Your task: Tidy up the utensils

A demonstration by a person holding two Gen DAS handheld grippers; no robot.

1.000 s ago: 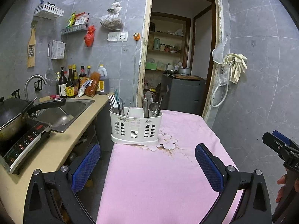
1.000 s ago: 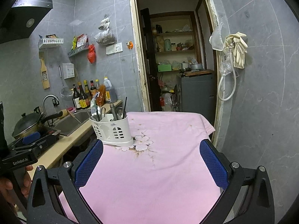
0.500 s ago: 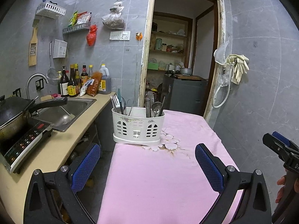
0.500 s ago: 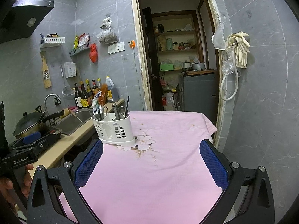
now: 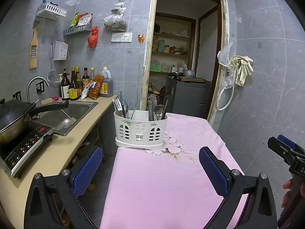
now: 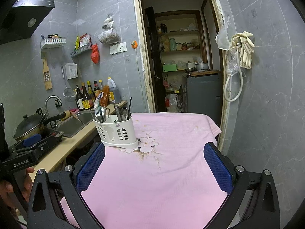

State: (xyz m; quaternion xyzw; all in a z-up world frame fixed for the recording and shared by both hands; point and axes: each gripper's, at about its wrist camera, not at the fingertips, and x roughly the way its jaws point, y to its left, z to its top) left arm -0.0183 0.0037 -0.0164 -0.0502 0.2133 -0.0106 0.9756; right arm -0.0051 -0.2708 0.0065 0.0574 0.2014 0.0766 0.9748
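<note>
A white plastic utensil holder [image 5: 140,128] [image 6: 116,130] stands upright near the left edge of a table under a pink floral cloth [image 5: 164,181] [image 6: 162,171]. Forks, spoons and other utensils [image 5: 152,108] [image 6: 118,111] stick up out of its compartments. My left gripper [image 5: 150,168] is open and holds nothing, hovering short of the holder. My right gripper [image 6: 154,166] is also open and bare, with the holder ahead to its left. The right gripper [image 5: 286,152] shows at the right edge of the left wrist view; the left gripper [image 6: 28,148] shows at the left of the right wrist view.
A beige counter [image 5: 57,152] left of the table carries an induction hob with a black wok [image 5: 11,120], a steel sink [image 5: 64,114] and several sauce bottles [image 5: 76,85]. An open doorway [image 5: 181,66] lies behind the table. The grey tiled wall [image 5: 266,95] runs along the right.
Both views have shifted slightly: the holder now sits a little higher and nearer in frame. Both grippers stay open and hold nothing.
</note>
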